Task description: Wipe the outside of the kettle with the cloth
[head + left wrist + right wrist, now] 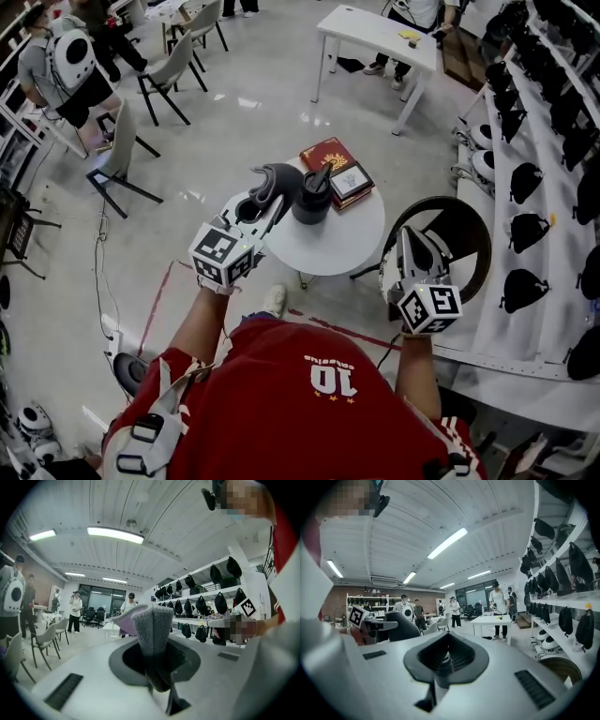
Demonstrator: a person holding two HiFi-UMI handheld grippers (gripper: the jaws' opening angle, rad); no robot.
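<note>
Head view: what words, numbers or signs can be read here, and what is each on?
"10": white number on the person's red shirt; the small white word above it is too small to read.
Red book with gold emblem: cover print too blurred to read.
Left marker cube, right marker cube: black-and-white square codes, no letters.

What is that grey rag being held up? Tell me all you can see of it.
The cloth is thick, fuzzy grey fabric with a pale lilac side behind. It is folded and clamped by the left gripper between its jaws, its free end sticking out past them. It hangs over the round white table, just left of the dark kettle; whether they touch cannot be told.
</note>
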